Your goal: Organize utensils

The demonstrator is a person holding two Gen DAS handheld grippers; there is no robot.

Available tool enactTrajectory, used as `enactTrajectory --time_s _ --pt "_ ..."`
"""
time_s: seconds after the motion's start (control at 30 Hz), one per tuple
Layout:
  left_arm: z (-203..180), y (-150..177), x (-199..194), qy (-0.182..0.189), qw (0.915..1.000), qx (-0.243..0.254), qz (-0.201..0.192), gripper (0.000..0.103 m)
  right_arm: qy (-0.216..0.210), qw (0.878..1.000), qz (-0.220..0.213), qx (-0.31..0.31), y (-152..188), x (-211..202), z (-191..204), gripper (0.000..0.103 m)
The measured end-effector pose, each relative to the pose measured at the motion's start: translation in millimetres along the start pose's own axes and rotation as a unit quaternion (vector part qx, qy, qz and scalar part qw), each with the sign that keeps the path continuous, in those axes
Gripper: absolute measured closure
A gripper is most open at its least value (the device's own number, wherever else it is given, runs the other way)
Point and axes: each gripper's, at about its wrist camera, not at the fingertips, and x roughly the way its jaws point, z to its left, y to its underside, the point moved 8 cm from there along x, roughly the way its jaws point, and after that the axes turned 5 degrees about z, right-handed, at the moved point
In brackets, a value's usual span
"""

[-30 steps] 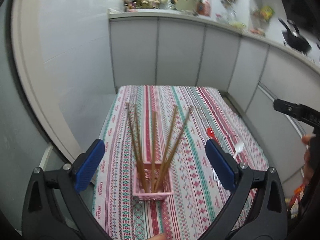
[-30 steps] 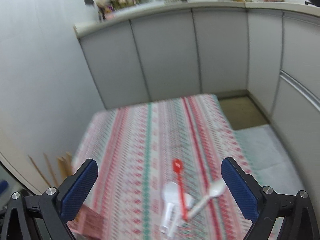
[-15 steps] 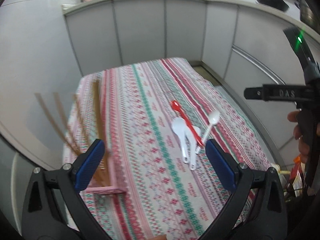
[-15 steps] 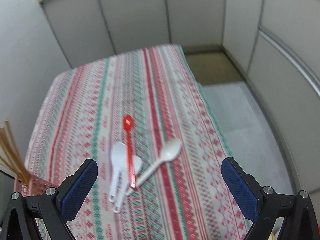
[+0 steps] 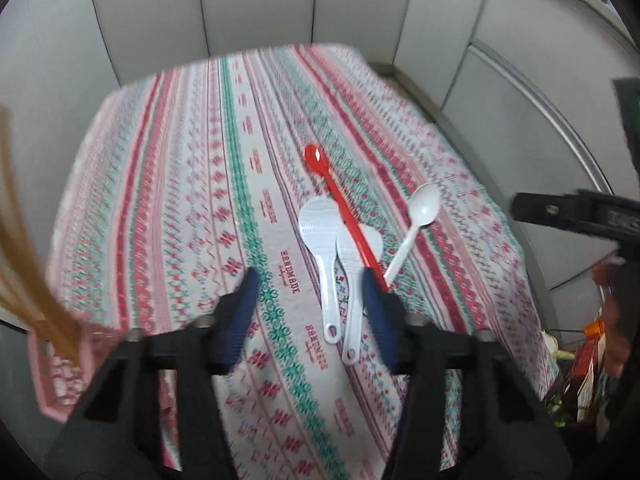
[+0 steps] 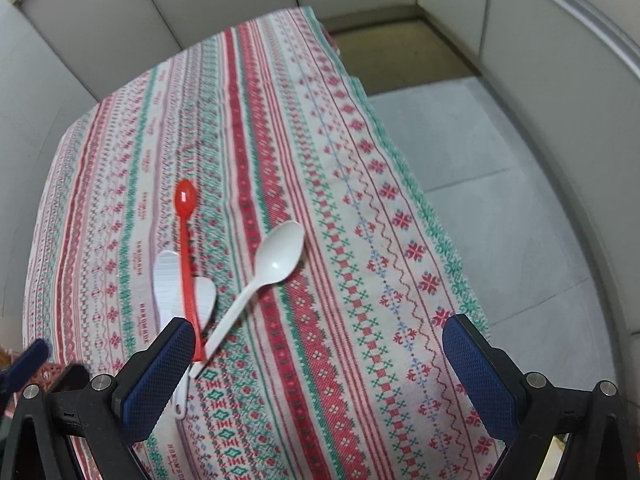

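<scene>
Right wrist: red spoon [image 6: 186,248] bowl points away

The surface carries a woven tablecloth [image 5: 208,184] striped lengthwise in red, green and white, with small cross and diamond motifs and the repeated word "HANDMADE". Pale grey flat-fronted cabinet doors [image 5: 256,4] stand behind the far end and curve round along the right side [image 6: 560,92]. Between cloth and cabinets lies a pale grey floor mat [image 6: 500,200], with a strip of brownish bare floor [image 6: 400,52] beyond it.
</scene>
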Motion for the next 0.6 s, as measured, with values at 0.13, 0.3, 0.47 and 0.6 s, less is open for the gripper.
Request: enactTrajectory --time_s 0.13,0.3,0.47,0.6 --pt "1 -3 39 0.017 0.9993 -0.02 0.026 0.061 -0.009 1.0 0.023 0.019 -5 19 -7 0.001" --pt "4 -13 68 0.019 0.9987 -0.033 0.034 0.061 -0.018 0.999 0.04 0.028 -7 32 -7 0.001" --pt "7 -21 87 0.027 0.998 -0.038 0.043 0.061 -0.025 0.998 0.046 0.029 -8 38 -6 0.001" --pt "5 -33 90 0.039 0.9986 -0.03 0.022 0.06 -0.024 0.998 0.053 0.029 -7 44 -6 0.001"
